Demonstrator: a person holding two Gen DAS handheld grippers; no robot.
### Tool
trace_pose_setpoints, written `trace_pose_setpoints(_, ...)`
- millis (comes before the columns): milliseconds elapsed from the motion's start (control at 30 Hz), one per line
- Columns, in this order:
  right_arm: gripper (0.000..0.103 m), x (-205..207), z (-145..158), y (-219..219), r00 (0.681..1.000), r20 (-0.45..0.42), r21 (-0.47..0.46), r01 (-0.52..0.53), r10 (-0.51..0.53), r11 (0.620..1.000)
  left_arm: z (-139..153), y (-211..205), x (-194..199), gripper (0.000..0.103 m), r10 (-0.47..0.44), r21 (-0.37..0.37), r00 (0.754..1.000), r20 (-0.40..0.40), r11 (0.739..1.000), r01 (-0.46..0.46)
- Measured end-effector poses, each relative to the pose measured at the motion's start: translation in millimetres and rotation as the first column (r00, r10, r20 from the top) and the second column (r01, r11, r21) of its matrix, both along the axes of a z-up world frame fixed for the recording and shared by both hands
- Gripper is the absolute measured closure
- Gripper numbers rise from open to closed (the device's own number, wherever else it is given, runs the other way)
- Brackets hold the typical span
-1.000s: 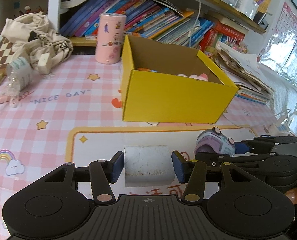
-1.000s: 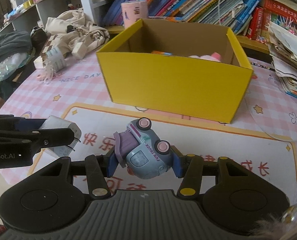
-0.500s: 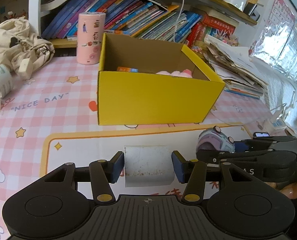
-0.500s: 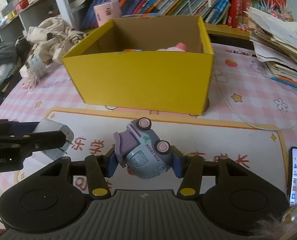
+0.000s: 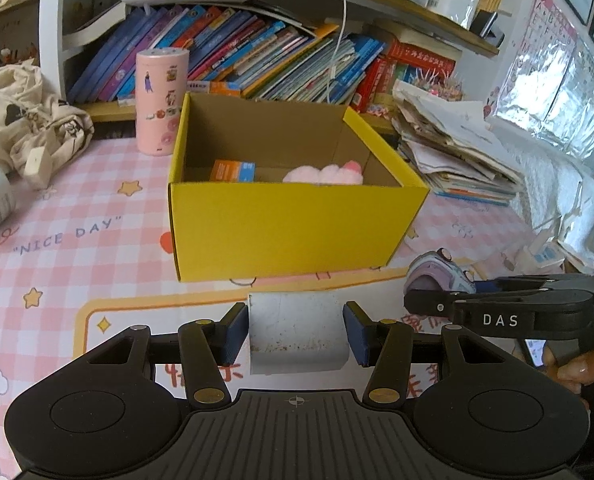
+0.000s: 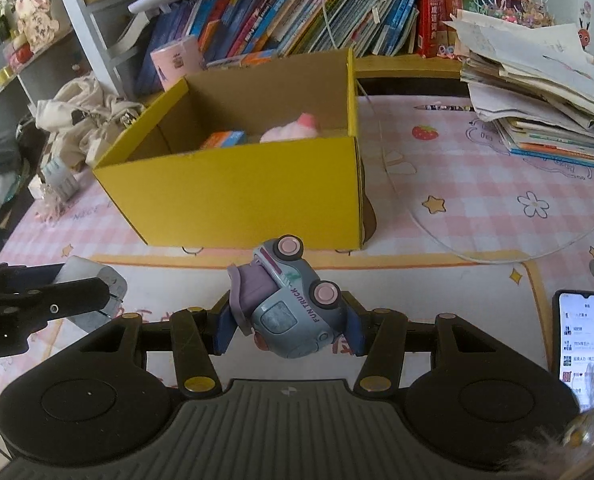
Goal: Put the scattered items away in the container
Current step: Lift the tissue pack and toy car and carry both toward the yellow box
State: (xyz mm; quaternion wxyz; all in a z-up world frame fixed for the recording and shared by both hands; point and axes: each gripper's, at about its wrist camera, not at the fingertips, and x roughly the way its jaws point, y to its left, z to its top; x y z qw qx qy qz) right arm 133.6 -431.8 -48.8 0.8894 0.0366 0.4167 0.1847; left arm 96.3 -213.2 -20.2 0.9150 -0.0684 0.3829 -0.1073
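Two tools partly open, left tool gripping white block, right tool gripping toy truck

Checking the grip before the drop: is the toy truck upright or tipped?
Tipped. The truck lies on its side in the right gripper, two pink wheels facing up.

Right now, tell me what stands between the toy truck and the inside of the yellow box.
Only the yellow box's own near wall. The toy truck, gripped in the right tool, sits in front of that wall and below its rim. The box is open-topped, and the mat between them shows nothing else.
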Motion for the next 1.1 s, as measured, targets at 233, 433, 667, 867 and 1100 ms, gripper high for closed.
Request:
trace_pose_setpoints(233,0.053,4,17,3,0.997,0.078,-0.001,-0.018,0.018,1.0,18,-1,8,0.053,0.001,-0.046,0.999,0.037,0.999,0.001)
trace_pose_setpoints(433,0.053,12,37,3,0.988,0.151,0.007,-0.028,0.027,1.0,34,-8,15,0.053,-0.027,-0.045,0.996,0.087,0.998,0.031)
trace_pose_setpoints(667,0.053,24,62,6,0.97,0.239,0.014,-0.04,0.035,0.999,56,-5,26,0.053,-0.025,-0.045,0.988,0.153,0.998,0.032)
trace_pose_setpoints(867,0.053,42,81,9,0.954,0.297,0.015,-0.047,0.04,0.999,75,0,43,0.053,-0.024,-0.034,0.975,0.222,0.999,0.033)
trace_pose_setpoints(1100,0.053,67,94,18,0.936,0.349,0.011,-0.055,0.048,0.998,74,4,71,0.053,0.0,-0.032,0.971,0.239,0.999,0.008)
